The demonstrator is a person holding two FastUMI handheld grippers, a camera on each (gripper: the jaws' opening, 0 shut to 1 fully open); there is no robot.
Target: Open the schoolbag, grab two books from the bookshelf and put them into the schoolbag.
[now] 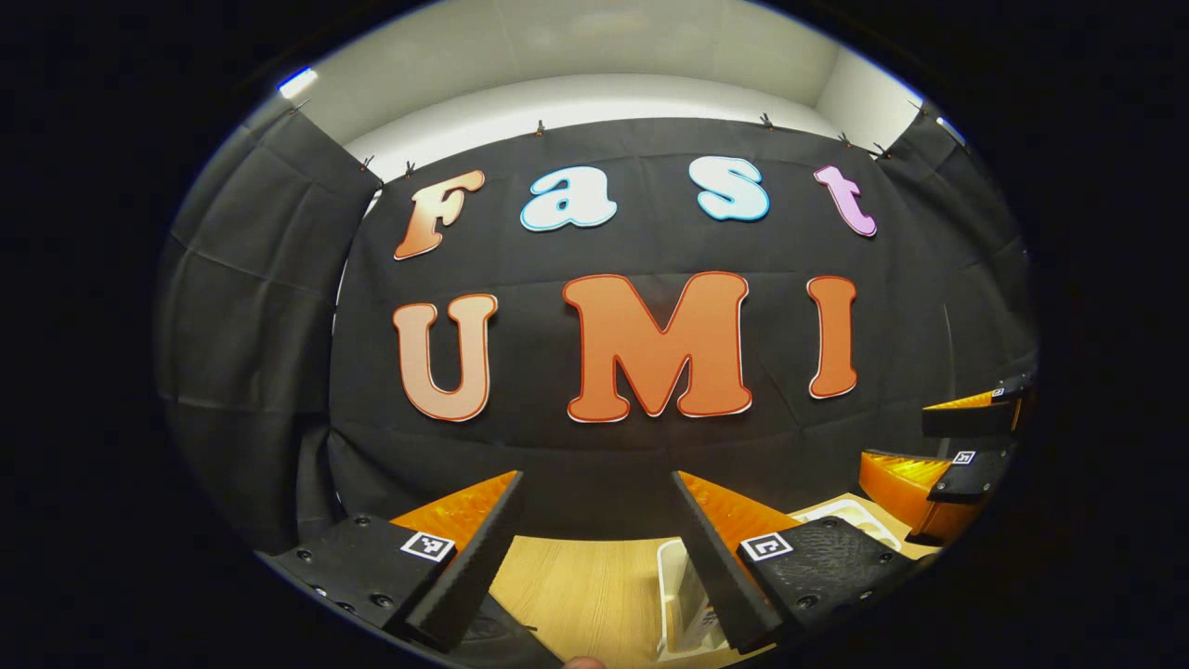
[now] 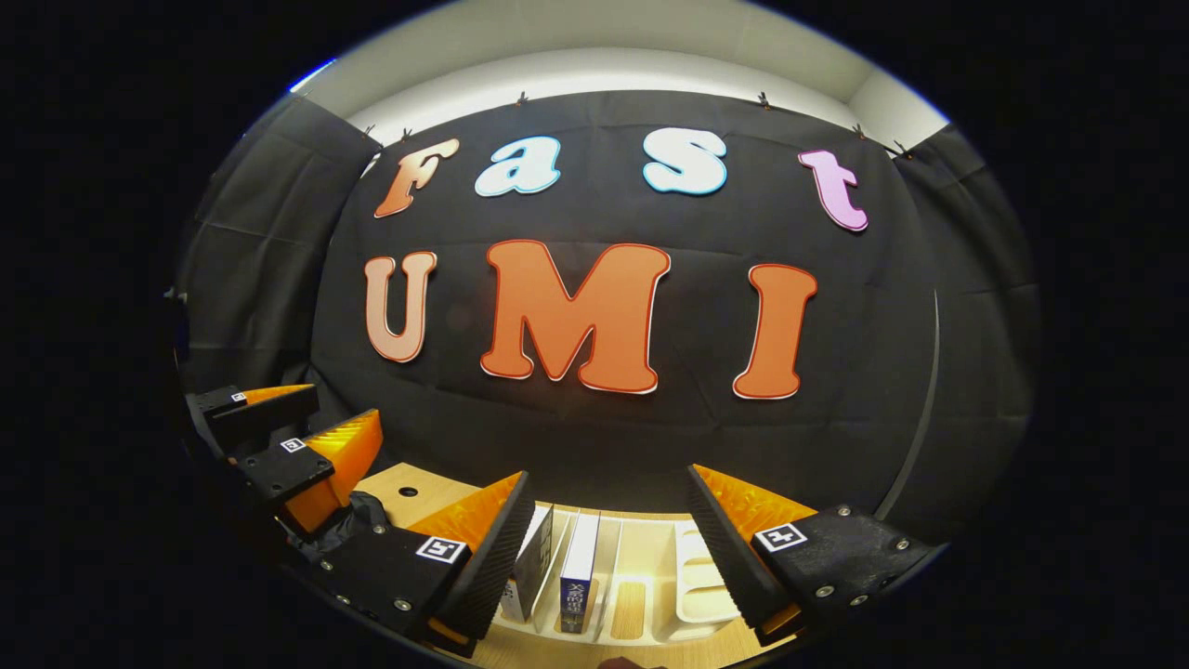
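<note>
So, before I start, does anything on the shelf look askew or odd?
Nothing much. Two books stand in the white bookshelf; the left one leans slightly. Both grippers hang open above.

The left gripper (image 1: 594, 544) and right gripper (image 2: 608, 548) look alike — wedge fingers with ribbed inner faces, on dark textured blocks studded with round screws. Each block carries a small square marker — probably black-on-white.

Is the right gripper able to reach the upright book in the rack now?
Probably yes. The right gripper is open, and the upright book stands in the white rack just ahead between its fingers, with nothing in between.
</note>
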